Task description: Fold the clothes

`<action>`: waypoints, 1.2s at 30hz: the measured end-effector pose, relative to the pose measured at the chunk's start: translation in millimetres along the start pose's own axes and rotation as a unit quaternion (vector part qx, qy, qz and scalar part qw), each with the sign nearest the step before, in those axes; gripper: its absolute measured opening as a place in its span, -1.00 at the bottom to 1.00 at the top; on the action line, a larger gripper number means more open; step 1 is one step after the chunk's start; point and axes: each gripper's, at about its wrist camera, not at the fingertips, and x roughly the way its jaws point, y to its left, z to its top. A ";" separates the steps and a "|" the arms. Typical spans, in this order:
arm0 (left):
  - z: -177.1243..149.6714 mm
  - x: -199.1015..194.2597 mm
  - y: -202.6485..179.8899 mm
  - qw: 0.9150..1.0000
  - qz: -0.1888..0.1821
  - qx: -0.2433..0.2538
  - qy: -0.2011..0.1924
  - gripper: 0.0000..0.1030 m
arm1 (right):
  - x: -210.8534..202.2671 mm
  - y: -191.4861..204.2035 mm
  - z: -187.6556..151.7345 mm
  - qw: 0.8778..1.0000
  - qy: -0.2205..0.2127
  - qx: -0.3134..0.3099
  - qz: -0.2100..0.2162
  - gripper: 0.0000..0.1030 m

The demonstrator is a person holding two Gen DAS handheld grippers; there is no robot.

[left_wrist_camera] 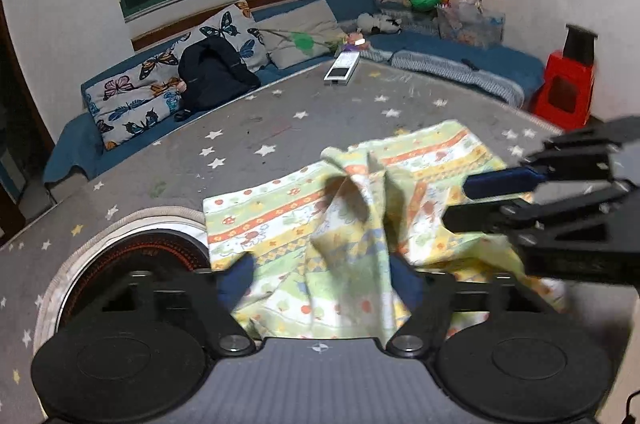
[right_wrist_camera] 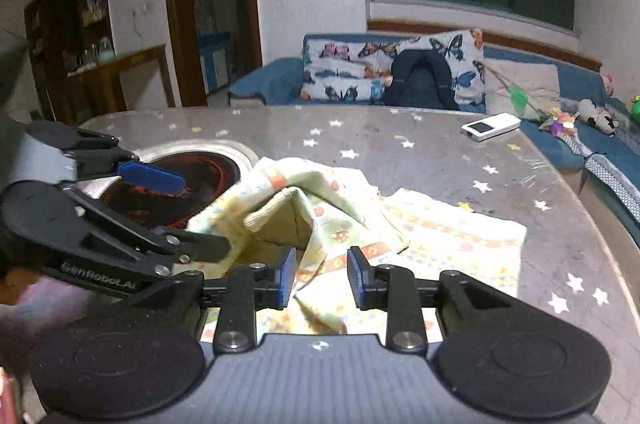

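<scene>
Left claw (left_wrist_camera: 320, 276): fingers spread wide, blue pads (left_wrist_camera: 236, 278) on either side of a raised fold of the garment; cloth fills the gap between them, but no grip on it can be made out.
Right claw (right_wrist_camera: 322, 278): fingers parted, blue pads (right_wrist_camera: 286, 278) facing each other just above the cloth, a hanging flap lying against the left pad, nothing pinched between them.
Garment (left_wrist_camera: 360, 207): pale yellow-green child's piece with orange bands and small printed figures, rumpled and partly doubled over, spread on the bench directly ahead of both claws; a ribbed cuff end (right_wrist_camera: 276, 214) stands up just beyond the right claw's left finger.
Claws together: left claw enters the right wrist view from the left, its tips reaching the bunched edge of the garment; right claw enters the left wrist view from the right, over the cloth.
Bench (left_wrist_camera: 248, 127): grey cover dotted with white stars.
Round inset (right_wrist_camera: 192, 179): dark disc with a pale rim, left of the garment, beneath the left claw.
White device (right_wrist_camera: 490, 127): far ahead and right of the right claw, near the bench edge.
Sofa (left_wrist_camera: 440, 43): blue, beyond the bench, with butterfly cushions (left_wrist_camera: 132, 95) and a dark backpack (left_wrist_camera: 216, 71).
</scene>
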 end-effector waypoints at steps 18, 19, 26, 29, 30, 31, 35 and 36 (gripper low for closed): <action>-26.8 6.2 54.8 0.998 0.017 -0.056 0.019 -0.74 | 28.3 -2.8 -18.2 0.997 0.007 0.024 -0.074 -0.94; -27.8 6.2 55.4 0.998 0.017 -0.055 0.020 -0.74 | 22.4 -6.9 -21.1 0.996 0.006 0.030 -0.081 -0.94; -27.3 8.0 47.7 0.999 0.004 -0.042 0.016 -0.24 | -11.6 -31.0 -49.4 0.991 0.012 0.073 -0.114 -0.94; -27.2 11.1 43.8 0.999 0.001 -0.038 0.014 -0.30 | -21.5 -37.1 -65.1 0.988 0.021 0.089 -0.123 -0.93; -27.8 12.8 43.7 0.999 0.000 -0.038 0.015 -0.55 | -22.4 -38.8 -69.6 0.987 0.024 0.094 -0.125 -0.93; -28.3 14.5 43.6 0.999 -0.001 -0.037 0.016 -0.75 | -19.4 -44.6 -69.9 0.986 0.026 0.105 -0.125 -0.93; -32.9 14.2 52.5 0.999 0.027 -0.045 0.012 -0.88 | -11.9 -55.4 -73.9 0.982 0.032 0.140 -0.126 -0.93; -34.2 13.0 55.6 0.998 0.034 -0.048 0.011 -0.89 | -10.4 -55.1 -74.1 0.980 0.029 0.148 -0.127 -0.93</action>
